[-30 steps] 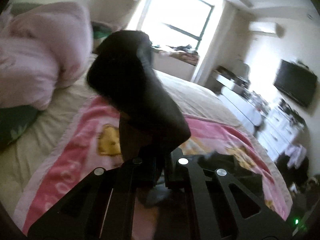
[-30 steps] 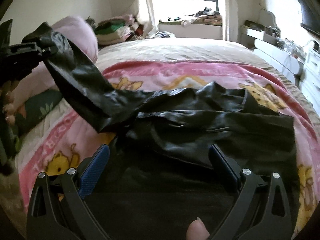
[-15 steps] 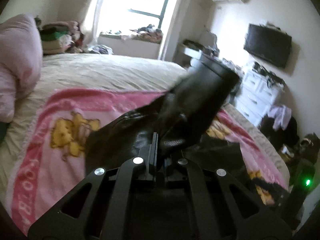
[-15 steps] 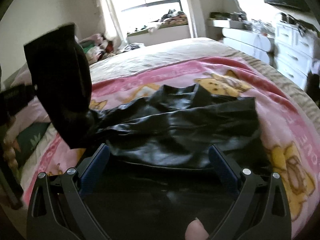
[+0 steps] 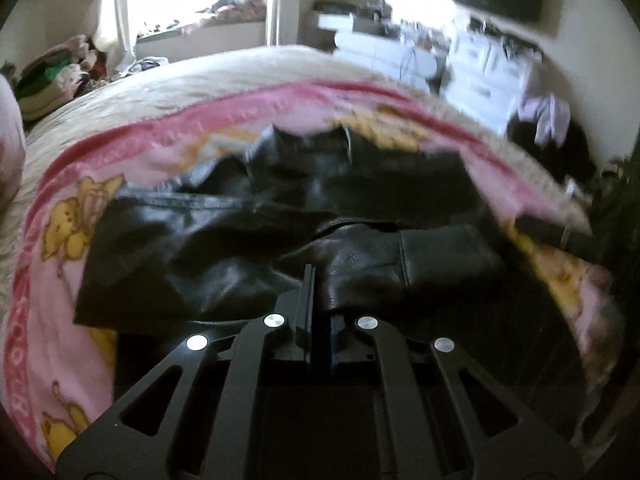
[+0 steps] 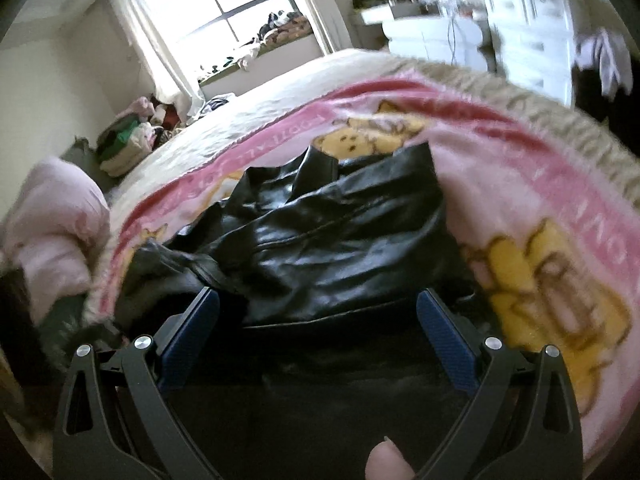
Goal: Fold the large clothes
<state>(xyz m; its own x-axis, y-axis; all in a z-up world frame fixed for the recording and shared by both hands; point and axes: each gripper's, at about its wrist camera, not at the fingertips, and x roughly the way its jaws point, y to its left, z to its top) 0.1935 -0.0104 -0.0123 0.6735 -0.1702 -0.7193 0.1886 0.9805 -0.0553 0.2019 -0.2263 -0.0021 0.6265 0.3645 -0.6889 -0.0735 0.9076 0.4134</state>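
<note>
Where left tool (image 5: 318, 300) pinches sleeve (image 5: 400, 268), right view misses it.

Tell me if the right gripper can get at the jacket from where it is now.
Probably yes: the right gripper is open, the black jacket lies just ahead between its fingers, and nothing covers it there.

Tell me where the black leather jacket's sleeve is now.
In the left wrist view, the sleeve lies folded across the black leather jacket on the pink blanket, pinched in the shut left gripper.
</note>
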